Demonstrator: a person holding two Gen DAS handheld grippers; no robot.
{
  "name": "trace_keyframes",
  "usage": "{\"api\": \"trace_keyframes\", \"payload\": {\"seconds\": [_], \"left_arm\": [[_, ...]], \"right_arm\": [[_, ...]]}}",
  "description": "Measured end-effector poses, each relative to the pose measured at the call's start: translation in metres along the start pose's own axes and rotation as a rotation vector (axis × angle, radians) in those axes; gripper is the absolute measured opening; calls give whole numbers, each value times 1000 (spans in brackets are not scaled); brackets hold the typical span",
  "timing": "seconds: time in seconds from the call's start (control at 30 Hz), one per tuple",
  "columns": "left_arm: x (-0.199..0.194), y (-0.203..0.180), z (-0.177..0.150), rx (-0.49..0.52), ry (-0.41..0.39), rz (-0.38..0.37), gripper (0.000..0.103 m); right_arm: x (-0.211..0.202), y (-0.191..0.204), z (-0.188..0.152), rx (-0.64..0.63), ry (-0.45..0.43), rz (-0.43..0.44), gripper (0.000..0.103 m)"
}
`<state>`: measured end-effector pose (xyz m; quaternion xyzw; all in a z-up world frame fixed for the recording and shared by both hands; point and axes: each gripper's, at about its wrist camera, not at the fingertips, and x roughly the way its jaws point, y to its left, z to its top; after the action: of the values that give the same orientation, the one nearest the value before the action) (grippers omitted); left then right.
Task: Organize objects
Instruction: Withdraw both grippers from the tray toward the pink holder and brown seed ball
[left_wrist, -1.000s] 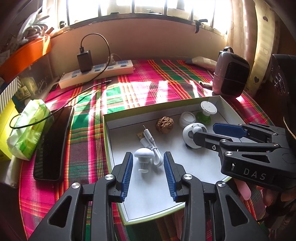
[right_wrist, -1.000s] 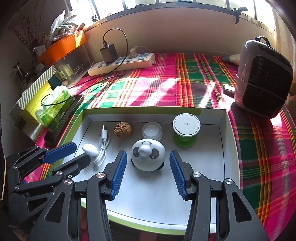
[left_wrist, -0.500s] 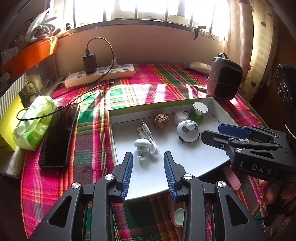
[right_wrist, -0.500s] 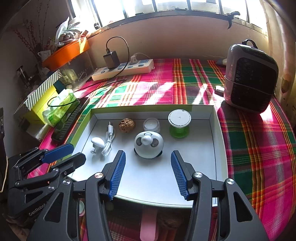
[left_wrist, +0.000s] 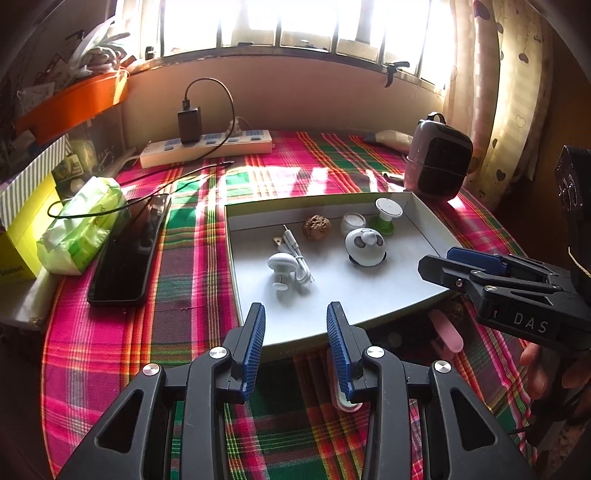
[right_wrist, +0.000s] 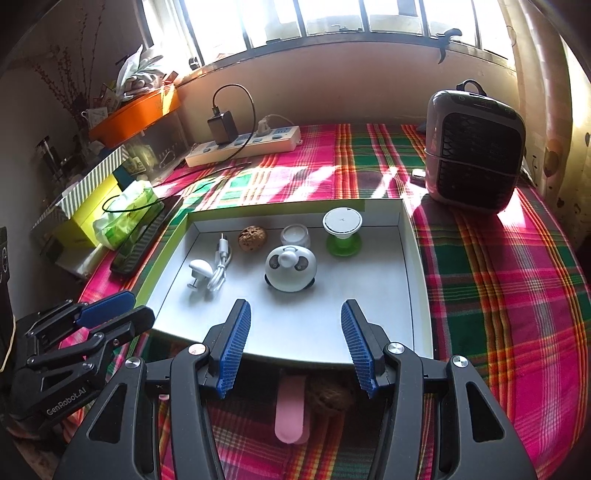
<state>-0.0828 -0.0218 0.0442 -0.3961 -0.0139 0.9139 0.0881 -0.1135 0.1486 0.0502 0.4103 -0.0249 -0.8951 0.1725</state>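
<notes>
A: Left wrist view first. Our left gripper (left_wrist: 295, 347) hangs over the near edge of the tray (left_wrist: 424, 221), jaws apart, nothing btwn them. Tray holds six bits: mushroom-shaped plug (left_wrist: 281, 264) and white cable (left_wrist: 297, 258) twd its left side, walnut (left_wrist: 316, 228), small white jar (left_wrist: 352, 222) and green-stemmed cap (left_wrist: 388, 214) along its far wall, panda gadget (left_wrist: 365, 246) in front of the jar.

B: And our right gripper (left_wrist: 439, 260) comes in from the right, over the tray's near right corner. Open or not, we can't tell from this angle.

A: We also see a pink clip (left_wrist: 445, 334) on the cloth just outside the near edge, plus a pale thing partly behind our right finger; can't ID it.

B: Right wrist view. Right gripper (right_wrist: 295, 343) has jaws wide apart, empty, over the near edge of the tray (right_wrist: 413, 251). Only here do we see that a brown walnut-like lump (right_wrist: 332, 397) touches the pink clip (right_wrist: 291, 410). Panda gadget (right_wrist: 291, 268) sits mid-tray. Left gripper (right_wrist: 122, 314) shows at the tray's near left corner.

A: So step-wise, we judge we're btwn picks: most stuff is in, strays remain on the tablecloth (right_wrist: 498, 295).

B: Next move prob. calls for dropping a gripper onto the clip or lump, closing, then lifting over the tray wall.
</notes>
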Motion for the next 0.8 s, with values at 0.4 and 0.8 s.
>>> {"api": "trace_keyframes", "payload": {"seconds": [0.4, 0.8], "left_arm": [[-2, -4, -26, -13, 40, -61, 36], [5, -6, -42, -35, 84, -109, 39]], "right_arm": [[-25, -14, -22, -9, -40, -48, 52], [-33, -23, -46, -36, -36, -78, 52]]}}
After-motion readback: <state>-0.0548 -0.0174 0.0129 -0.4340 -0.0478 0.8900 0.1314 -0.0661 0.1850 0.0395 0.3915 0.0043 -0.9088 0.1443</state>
